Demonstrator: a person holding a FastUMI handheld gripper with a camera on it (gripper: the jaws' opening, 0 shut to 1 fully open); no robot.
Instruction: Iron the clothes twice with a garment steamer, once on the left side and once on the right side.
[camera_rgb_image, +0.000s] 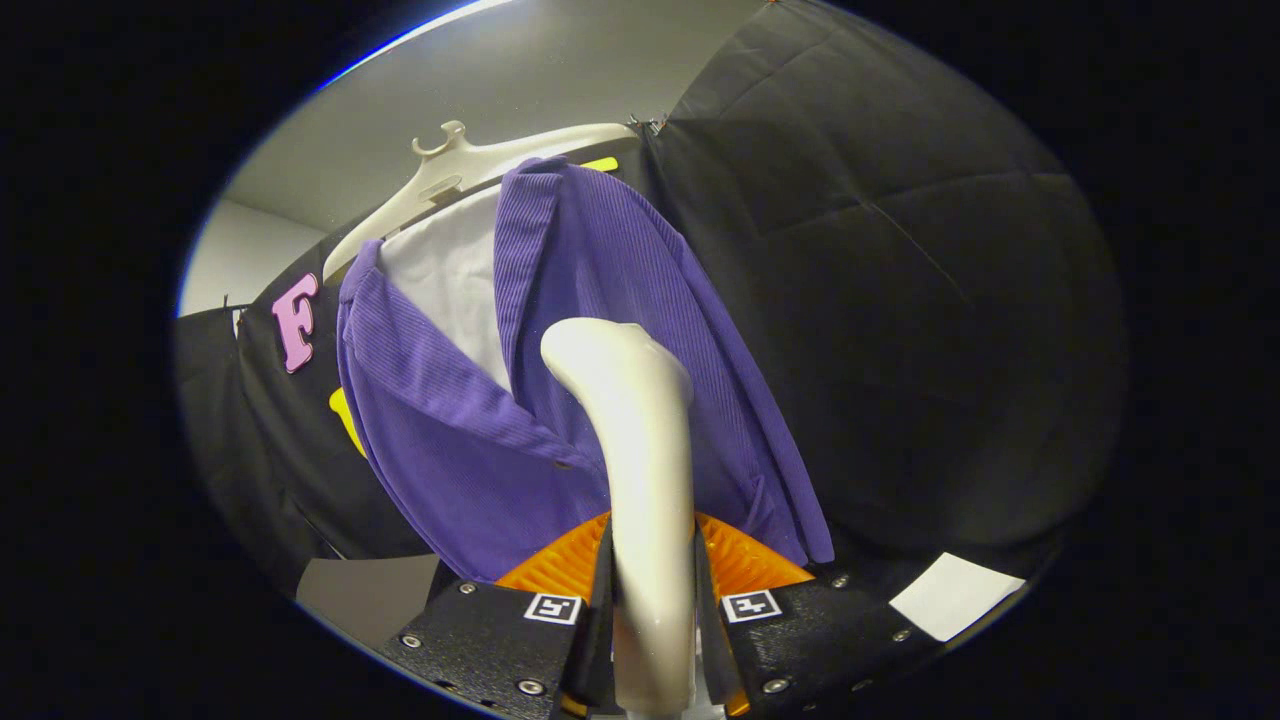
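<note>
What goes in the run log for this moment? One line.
gripper: shut on steamer | steamer head: against purple jacket | jacket: on hanger

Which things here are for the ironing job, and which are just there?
For the job:
- garment steamer, clamped between the fingers of the gripper
- purple shirt, just ahead of the steamer's head
- hanger, holding the shirt up

Just there:
- white undershirt inside the purple one
- white paper lying beside the fingers
</note>
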